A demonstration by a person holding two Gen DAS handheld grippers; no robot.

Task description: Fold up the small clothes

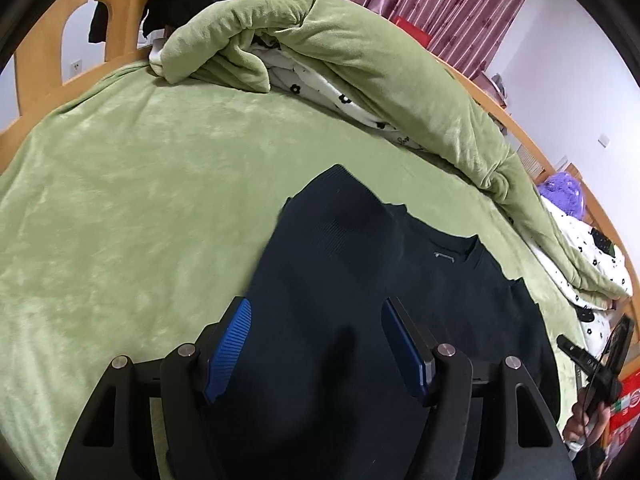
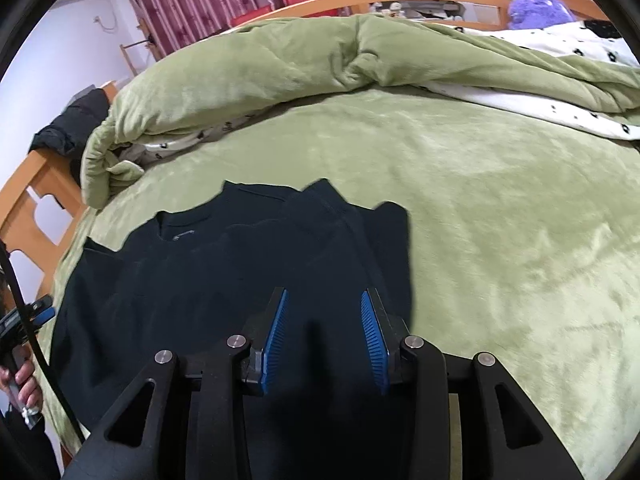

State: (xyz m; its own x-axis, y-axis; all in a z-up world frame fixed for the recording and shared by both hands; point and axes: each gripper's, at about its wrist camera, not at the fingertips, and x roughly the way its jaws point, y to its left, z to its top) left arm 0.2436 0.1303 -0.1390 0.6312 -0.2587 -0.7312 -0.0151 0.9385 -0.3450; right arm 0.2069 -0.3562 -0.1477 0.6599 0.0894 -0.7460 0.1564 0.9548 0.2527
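Observation:
A dark navy shirt (image 1: pixel 360 280) lies flat on the green bedspread (image 1: pixel 140 200), collar and label facing up, one sleeve folded over the body. My left gripper (image 1: pixel 316 308) is open above the shirt's lower left part, holding nothing. In the right wrist view the same shirt (image 2: pixel 240 260) lies in front, with folded sleeve layers near its right edge. My right gripper (image 2: pixel 323 300) is open above the shirt's right side, empty. The right gripper also shows at the right edge of the left wrist view (image 1: pixel 600 364).
A rolled green quilt (image 1: pixel 340 60) with a white flowered lining lies along the far side of the bed. A wooden bed frame (image 1: pixel 48 64) surrounds it. A purple plush toy (image 2: pixel 540 4) sits at the far corner. Bare bedspread (image 2: pixel 500 240) lies right of the shirt.

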